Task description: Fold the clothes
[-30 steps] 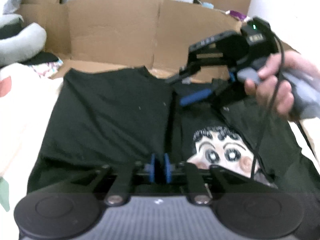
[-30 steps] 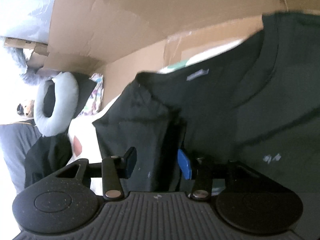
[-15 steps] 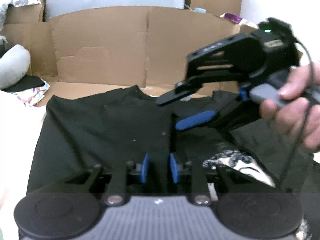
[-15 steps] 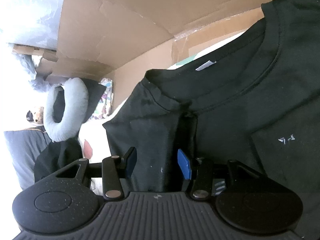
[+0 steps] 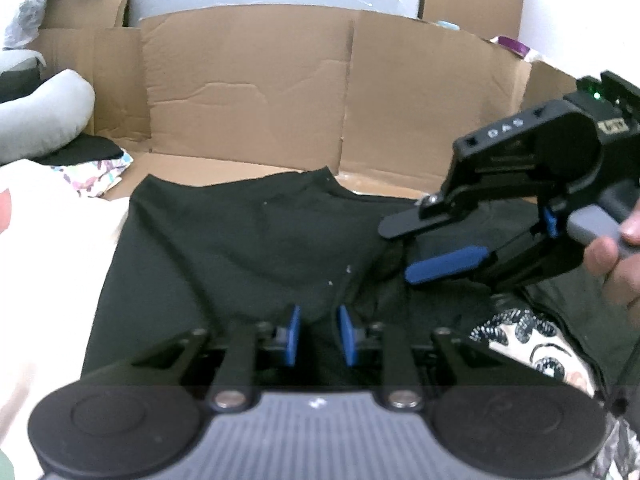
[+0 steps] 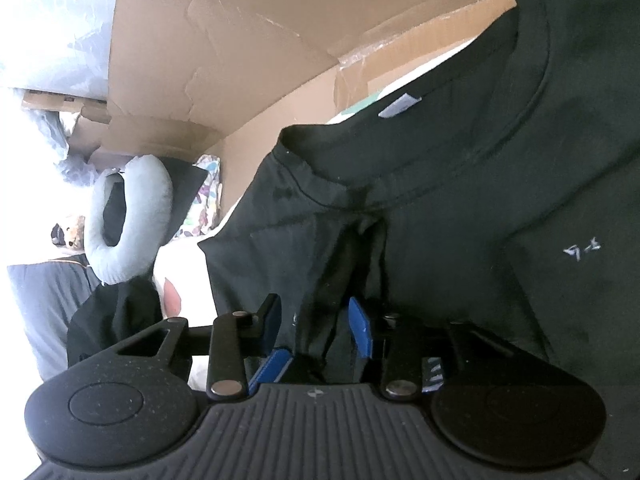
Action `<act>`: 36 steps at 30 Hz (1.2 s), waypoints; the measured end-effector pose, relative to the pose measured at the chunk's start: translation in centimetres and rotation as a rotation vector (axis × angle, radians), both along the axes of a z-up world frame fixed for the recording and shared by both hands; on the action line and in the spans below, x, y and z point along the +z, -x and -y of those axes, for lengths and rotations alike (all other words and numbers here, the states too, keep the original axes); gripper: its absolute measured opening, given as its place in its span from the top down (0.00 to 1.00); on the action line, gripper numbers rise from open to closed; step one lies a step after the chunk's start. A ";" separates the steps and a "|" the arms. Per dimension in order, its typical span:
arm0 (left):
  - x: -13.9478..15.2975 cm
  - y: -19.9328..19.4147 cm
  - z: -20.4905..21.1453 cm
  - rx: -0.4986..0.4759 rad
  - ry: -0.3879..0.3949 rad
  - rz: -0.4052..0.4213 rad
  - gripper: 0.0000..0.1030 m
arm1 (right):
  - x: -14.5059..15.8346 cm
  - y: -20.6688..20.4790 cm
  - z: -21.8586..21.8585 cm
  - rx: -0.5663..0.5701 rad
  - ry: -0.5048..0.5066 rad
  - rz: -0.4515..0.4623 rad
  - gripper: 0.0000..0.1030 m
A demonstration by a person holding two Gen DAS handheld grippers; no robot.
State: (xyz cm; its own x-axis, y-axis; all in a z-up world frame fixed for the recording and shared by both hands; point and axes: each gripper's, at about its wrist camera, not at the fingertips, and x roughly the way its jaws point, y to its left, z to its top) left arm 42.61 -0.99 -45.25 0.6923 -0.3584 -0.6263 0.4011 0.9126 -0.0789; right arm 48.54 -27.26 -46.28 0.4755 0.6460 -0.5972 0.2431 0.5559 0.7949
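1. A black T-shirt (image 5: pixel 248 248) lies spread on a pale surface (image 5: pixel 52 264), in front of a wall of flattened brown cardboard (image 5: pixel 248 92). Its neckline points toward the cardboard.
2. The shirt's left part is folded over, so plain black fabric faces up there. At the lower right of the left wrist view a printed cartoon face (image 5: pixel 536 344) with dark curly hair and big eyes shows on the uncovered part.
3. The left gripper (image 5: pixel 318 334) sits low over the shirt near the fold edge. Its blue-padded jaws stand apart with a gap between them. Black cloth lies in and behind that gap, but the pads do not press on it.
4. The right gripper (image 5: pixel 424 246) reaches in from the right, held by a hand (image 5: pixel 616 256) on its grey handle. Seen from the left wrist camera, its jaws are spread, one black finger above and one blue-padded finger below.
5. In the right wrist view the right gripper (image 6: pixel 316 320) has a ridge of black fabric standing between its separated pads, just below the collar (image 6: pixel 360 188). Whether either pad touches the cloth cannot be told.
6. A small pale label (image 6: pixel 400 106) shows inside the neckline.
7. A grey U-shaped neck pillow (image 6: pixel 128 220) rests well left of the shirt, beside some patterned cloth (image 5: pixel 96 170).
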 end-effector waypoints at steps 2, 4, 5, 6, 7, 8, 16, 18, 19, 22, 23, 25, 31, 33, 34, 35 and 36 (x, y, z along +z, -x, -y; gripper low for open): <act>0.1 0.1 0.0 -0.001 -0.002 0.005 0.76 | -0.1 -0.1 -0.3 0.003 0.015 0.003 0.61; 0.4 0.5 -0.1 -0.004 -0.014 0.016 0.77 | -0.1 -0.2 -0.6 0.008 0.038 0.008 0.61; 0.6 0.6 -0.1 -0.007 -0.018 0.019 0.77 | -0.1 -0.3 -0.7 0.009 0.045 0.009 0.61; 0.7 0.8 -0.2 -0.009 -0.022 0.022 0.78 | -0.1 -0.4 -0.8 0.009 0.052 0.012 0.61; 1.0 1.0 -0.2 -0.008 -0.025 0.027 0.78 | -0.1 -0.4 -1.0 0.010 0.058 0.015 0.61; 1.2 1.2 -0.3 -0.008 -0.028 0.032 0.78 | -0.1 -0.5 -1.0 0.008 0.063 0.016 0.61; 3.2 3.2 1.0 -0.078 0.016 0.037 0.81 | -0.6 -0.4 -0.8 -0.023 0.062 0.002 0.67; 2.7 3.5 2.0 -0.112 -0.005 0.041 0.78 | -0.8 -0.3 -0.7 -0.032 0.057 -0.005 0.71; 2.4 3.5 2.5 -0.115 -0.022 0.031 0.77 | -0.8 -0.4 -0.6 -0.033 0.056 -0.007 0.73; 1.2 3.1 3.0 -0.099 -0.045 -0.009 0.76 | -1.0 -0.5 -0.4 -0.036 0.053 -0.012 0.85; 1.0 3.2 3.1 -0.092 -0.059 -0.008 0.76 | -0.9 -0.5 -0.4 -0.033 0.053 -0.010 0.92; 0.7 3.2 3.2 -0.077 -0.086 -0.005 0.76 | -0.8 -0.6 -0.4 -0.027 0.054 -0.006 0.98; 0.3 3.2 2.8 -0.046 -0.119 0.006 0.76 | 0.3 -0.7 -0.5 -0.008 0.061 0.027 1.00; 0.2 3.2 2.8 -0.041 -0.133 0.007 0.76 | 0.6 -0.7 -0.5 -0.005 0.062 0.034 1.00; 0.1 3.2 2.7 -0.039 -0.140 0.007 0.77 | 0.7 -0.6 -0.5 -0.004 0.063 0.037 1.00; 0.0 3.2 2.7 -0.036 -0.147 0.007 0.77 | 0.8 -0.6 -0.4 -0.003 0.063 0.039 1.00; 0.0 3.1 2.7 -0.037 -0.147 0.007 0.77 | 0.8 -0.6 -0.4 -0.003 0.066 0.040 1.00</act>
State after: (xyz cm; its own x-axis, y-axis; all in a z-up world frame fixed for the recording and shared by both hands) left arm 39.48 -3.66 -45.29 0.6850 -0.2885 -0.6690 0.4343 0.8989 0.0570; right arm 49.14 -26.87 -45.50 0.5016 0.6043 -0.6190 0.2136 0.6069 0.7655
